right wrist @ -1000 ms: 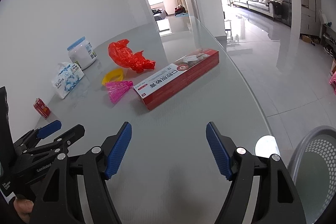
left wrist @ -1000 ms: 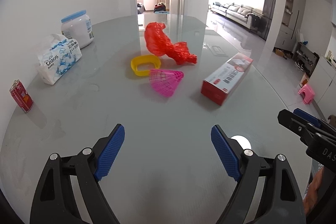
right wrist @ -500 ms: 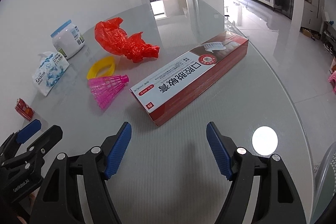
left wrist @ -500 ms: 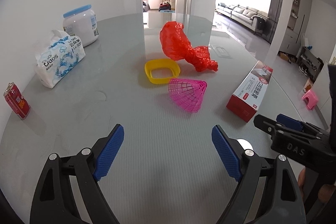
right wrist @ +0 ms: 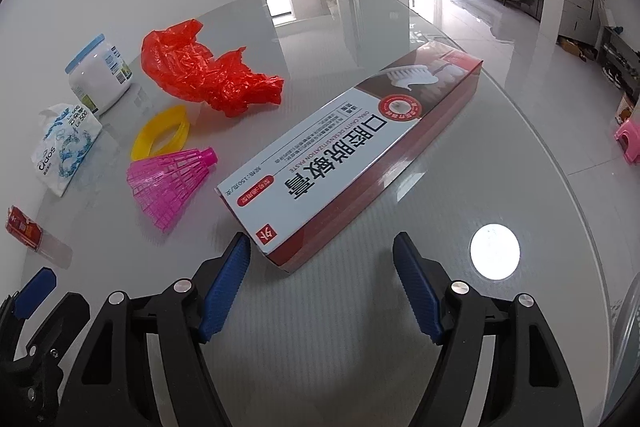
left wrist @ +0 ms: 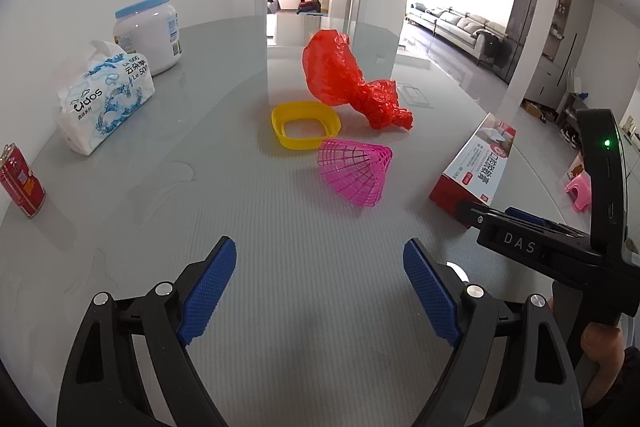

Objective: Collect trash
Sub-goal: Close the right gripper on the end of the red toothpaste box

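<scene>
My right tool gapes empty, the near corner of the toothpaste box just ahead between its blue pads; my left tool is open too, holding nothing. The box looks light, stiff cardboard with a glossy skin; I'd pinch it across its narrow width near that end. Left of the box lie a pink shuttlecock, springy and frail, a yellow ring and a crumpled red plastic bag, soft and nearly weightless. The grey tabletop is slick and reflective; beyond the box, an open doorway and a bright living room.
</scene>
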`<control>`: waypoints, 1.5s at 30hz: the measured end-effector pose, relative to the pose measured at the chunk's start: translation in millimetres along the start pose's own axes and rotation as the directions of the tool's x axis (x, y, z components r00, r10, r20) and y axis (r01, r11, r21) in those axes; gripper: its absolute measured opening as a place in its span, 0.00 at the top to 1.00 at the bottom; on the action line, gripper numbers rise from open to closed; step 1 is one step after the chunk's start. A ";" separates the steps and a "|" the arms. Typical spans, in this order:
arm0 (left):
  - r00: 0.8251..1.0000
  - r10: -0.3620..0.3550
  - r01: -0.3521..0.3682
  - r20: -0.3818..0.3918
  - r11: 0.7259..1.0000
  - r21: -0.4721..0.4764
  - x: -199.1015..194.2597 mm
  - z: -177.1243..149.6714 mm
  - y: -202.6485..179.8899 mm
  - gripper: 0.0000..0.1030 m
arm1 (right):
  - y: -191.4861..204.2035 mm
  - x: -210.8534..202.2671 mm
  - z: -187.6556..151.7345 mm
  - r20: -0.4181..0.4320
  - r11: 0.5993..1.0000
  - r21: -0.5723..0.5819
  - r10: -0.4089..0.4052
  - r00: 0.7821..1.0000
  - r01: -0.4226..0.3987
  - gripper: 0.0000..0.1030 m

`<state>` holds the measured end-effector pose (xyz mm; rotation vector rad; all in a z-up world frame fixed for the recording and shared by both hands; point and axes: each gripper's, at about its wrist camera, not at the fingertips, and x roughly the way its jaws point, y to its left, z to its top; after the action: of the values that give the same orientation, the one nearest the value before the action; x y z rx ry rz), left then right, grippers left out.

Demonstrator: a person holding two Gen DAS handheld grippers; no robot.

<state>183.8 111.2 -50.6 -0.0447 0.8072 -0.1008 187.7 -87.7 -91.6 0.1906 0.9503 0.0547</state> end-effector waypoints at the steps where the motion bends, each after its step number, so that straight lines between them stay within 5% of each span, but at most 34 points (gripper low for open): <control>1: 1.000 -0.001 0.001 0.001 1.000 -0.002 -0.3 0.0 0.3 0.19 | -3.2 -1.0 0.5 0.003 1.000 0.013 -0.006 1.000 0.006 0.31; 17: 1.000 -0.002 0.002 0.000 1.000 0.001 -0.5 -0.5 -1.5 0.19 | -64.1 -25.9 -5.4 0.023 0.982 0.148 -0.124 0.992 0.120 0.31; 30: 1.000 -0.001 0.001 0.000 1.000 -0.001 -0.4 -0.7 -1.6 0.19 | -46.8 -29.0 18.4 0.056 0.985 0.149 -0.095 0.994 0.086 0.31; 45: 1.000 -0.009 0.009 -0.002 1.000 -0.013 0.3 -2.5 0.8 0.19 | -40.8 8.4 63.9 0.016 0.963 0.223 -0.157 0.987 0.149 0.25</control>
<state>182.2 112.0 -52.6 -0.0608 0.8098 -0.1044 242.9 -135.5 -69.7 0.3220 0.9338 -0.1978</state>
